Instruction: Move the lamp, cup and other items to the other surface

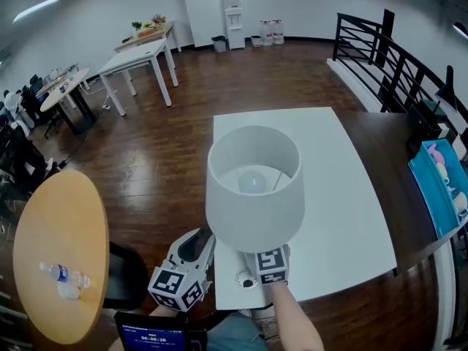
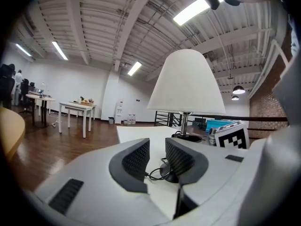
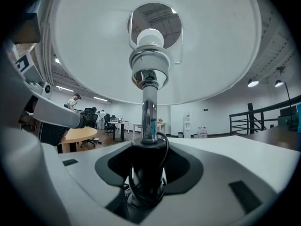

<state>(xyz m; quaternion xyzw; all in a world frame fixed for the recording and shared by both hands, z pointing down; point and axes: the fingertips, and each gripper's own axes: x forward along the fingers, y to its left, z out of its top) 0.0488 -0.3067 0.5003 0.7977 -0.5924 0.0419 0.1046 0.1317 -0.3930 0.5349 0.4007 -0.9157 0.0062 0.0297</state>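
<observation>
The lamp with its wide white shade stands near the front edge of the white table. My right gripper reaches in under the shade, its fingertips hidden there. In the right gripper view the jaws are shut on the lamp's dark lower stem, which has black cord wound round it, and the chrome stem rises to the bulb. My left gripper hovers at the table's front left corner. Its jaws are slightly open, holding nothing. Beyond them lies a loop of cord with a small black plug. No cup is visible.
A round wooden table with a water bottle stands at the left. A dark counter adjoins the white table's right side and carries a blue bin of items. A black railing runs behind it, and white desks stand far back.
</observation>
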